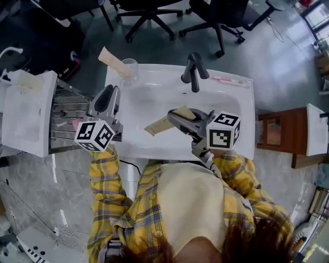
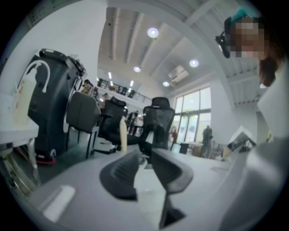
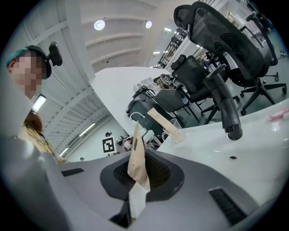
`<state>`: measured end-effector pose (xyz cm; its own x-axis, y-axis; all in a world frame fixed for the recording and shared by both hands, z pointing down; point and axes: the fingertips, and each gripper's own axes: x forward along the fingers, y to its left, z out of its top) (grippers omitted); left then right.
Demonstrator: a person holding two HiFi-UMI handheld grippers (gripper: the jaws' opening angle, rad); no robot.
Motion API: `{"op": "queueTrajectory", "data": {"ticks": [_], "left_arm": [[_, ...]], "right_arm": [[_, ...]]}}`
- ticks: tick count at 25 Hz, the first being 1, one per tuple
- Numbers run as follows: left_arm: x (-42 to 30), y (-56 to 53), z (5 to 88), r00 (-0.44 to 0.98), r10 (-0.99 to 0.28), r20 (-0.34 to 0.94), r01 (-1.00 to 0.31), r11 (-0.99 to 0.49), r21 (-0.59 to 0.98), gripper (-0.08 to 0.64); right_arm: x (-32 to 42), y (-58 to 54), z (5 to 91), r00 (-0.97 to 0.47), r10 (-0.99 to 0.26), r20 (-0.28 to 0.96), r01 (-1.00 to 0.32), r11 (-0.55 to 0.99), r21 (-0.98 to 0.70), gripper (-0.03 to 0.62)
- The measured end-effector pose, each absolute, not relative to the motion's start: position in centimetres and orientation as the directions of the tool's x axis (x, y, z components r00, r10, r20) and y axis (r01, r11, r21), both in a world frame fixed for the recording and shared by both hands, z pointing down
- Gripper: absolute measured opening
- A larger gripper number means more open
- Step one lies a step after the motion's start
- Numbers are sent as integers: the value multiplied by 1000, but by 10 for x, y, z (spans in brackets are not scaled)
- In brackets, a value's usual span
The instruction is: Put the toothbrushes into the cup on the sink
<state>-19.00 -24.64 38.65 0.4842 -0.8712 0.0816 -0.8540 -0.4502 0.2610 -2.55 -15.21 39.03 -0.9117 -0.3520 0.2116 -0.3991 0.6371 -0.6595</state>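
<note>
Toothbrush [image 3: 136, 153] pinched between right tongs [image 3: 141, 177]

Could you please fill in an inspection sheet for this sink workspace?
Surface: white sink, black faucet at the back.
Job's things: cup at back-left corner holds one wrapped toothbrush; pink toothbrush lies back right.
Clutter: nothing seen.
Grippers: left gripper jaws apart, empty; right gripper shut on second wrapped toothbrush over the basin.
Cables: dark cable below sink front.
Surroundings: office chairs, metal rack, wooden stand.
</note>
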Motion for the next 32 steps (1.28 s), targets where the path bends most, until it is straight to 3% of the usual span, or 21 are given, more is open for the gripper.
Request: {"op": "queueTrajectory", "data": {"ticks": [17, 32], "left_arm": [[-153, -187, 368, 513, -847, 138, -857, -498, 128, 64], [-161, -176, 371, 532, -825, 189, -846, -523, 103, 21]], "right_arm": [[-62, -168, 377, -918, -323, 230, -395, 700, -595, 21], [-84, -217, 306, -862, -487, 142, -503, 783, -367, 21]]}}
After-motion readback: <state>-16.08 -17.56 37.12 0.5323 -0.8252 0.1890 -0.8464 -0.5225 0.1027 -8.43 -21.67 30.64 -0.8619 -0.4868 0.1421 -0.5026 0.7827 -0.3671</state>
